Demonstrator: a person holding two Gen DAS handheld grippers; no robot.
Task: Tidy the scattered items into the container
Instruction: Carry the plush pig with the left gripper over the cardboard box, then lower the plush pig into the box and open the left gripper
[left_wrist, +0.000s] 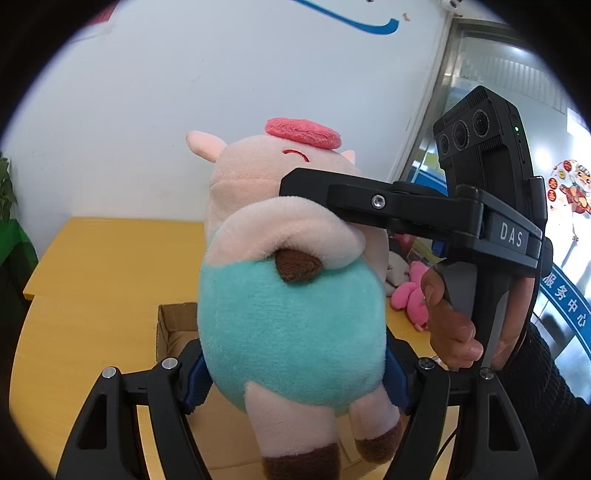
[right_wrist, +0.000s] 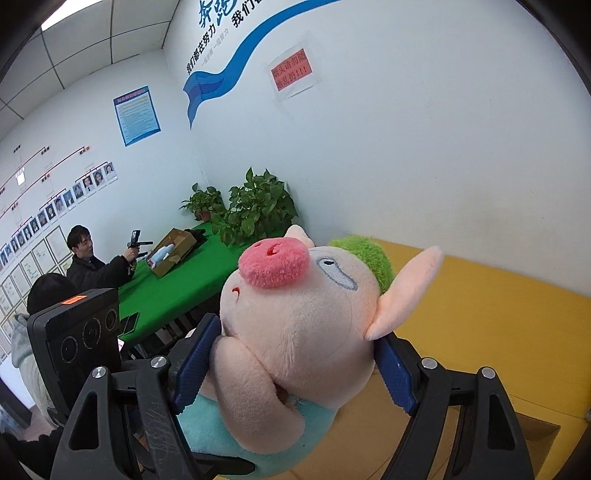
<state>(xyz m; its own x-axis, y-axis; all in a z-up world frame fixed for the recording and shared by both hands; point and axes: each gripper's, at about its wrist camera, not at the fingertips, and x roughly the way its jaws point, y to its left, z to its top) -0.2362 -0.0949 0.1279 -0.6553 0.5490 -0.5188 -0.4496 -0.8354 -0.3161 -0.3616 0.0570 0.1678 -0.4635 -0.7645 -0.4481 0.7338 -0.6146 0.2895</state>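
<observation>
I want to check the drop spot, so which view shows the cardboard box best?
Neither is good; the left wrist view is clearer. It shows the cardboard box open on the yellow table, with a corner and inner wall visible behind the pig plush. The right wrist view shows only a brown flap behind the gripper.

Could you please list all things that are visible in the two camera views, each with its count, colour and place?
Soft plush pig toy with teal belly: one, pale pink, held in the air by both grippers.
Open cardboard box: one, brown, on the yellow table below the pig.
Yellow wooden table: one, under the box.
Pink plush toy: one, lying on the table beyond the pig.
Green leafy potted plants: two, on the green table in the corner.
Seated people: two, at the green table.
Left gripper: black, blue pads, clamping the belly.
Right gripper: black, blue pads, clamping the head.
</observation>
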